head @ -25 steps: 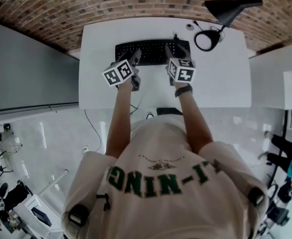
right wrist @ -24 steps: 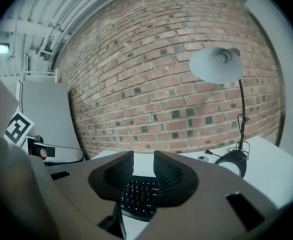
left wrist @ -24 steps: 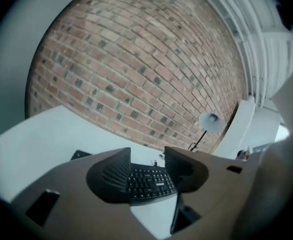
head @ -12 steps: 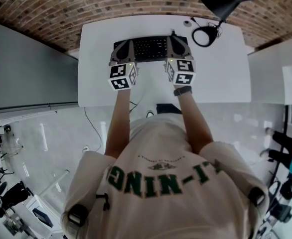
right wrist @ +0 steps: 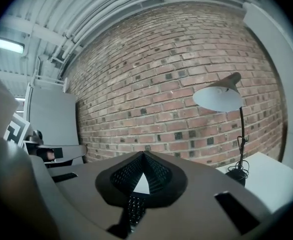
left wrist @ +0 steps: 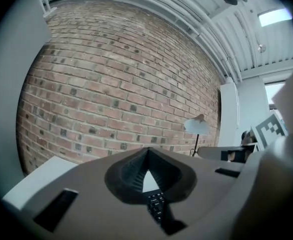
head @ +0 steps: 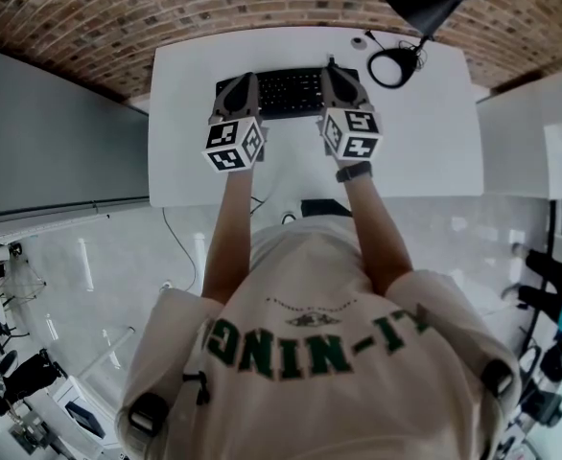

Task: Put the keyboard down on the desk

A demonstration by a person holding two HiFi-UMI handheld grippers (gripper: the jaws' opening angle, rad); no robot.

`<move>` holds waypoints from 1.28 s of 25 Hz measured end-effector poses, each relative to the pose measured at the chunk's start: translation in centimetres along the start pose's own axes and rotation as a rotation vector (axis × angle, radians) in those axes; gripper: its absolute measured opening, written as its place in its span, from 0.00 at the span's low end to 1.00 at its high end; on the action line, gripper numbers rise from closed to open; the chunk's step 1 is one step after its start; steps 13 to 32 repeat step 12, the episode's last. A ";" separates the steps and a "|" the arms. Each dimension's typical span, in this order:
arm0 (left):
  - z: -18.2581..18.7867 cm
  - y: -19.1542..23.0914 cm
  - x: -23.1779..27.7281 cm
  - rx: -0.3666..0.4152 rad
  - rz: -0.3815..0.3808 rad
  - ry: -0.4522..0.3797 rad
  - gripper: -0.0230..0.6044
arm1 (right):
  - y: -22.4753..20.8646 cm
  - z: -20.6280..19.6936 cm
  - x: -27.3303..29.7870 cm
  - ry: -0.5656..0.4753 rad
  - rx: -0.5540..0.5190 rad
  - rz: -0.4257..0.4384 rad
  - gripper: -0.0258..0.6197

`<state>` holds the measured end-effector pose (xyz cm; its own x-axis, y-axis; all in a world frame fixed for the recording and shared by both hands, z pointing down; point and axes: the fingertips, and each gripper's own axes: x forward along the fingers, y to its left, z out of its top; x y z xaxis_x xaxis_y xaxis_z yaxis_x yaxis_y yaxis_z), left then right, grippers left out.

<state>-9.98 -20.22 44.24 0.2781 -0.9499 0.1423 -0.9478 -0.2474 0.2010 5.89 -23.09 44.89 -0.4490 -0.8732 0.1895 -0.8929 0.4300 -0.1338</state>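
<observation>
A second ago both of my grippers had their jaws apart. Now my left gripper [head: 244, 82] has its jaws shut tight, and so has my right gripper [head: 334, 70]. Before, both sat by the near edge of the keyboard [head: 289, 92], and the left one leaned in toward the middle. Now they have moved farther away from me and point at the far wall. The left one lies over the keyboard's left end, the right one over its right end.

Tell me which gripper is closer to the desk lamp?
The right gripper, at the keyboard end beside the lamp; the left gripper is farther off.
</observation>
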 end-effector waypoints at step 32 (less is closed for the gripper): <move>-4.3 1.7 3.9 -0.076 0.094 0.108 0.04 | -5.2 -2.3 2.3 0.063 0.009 -0.023 0.05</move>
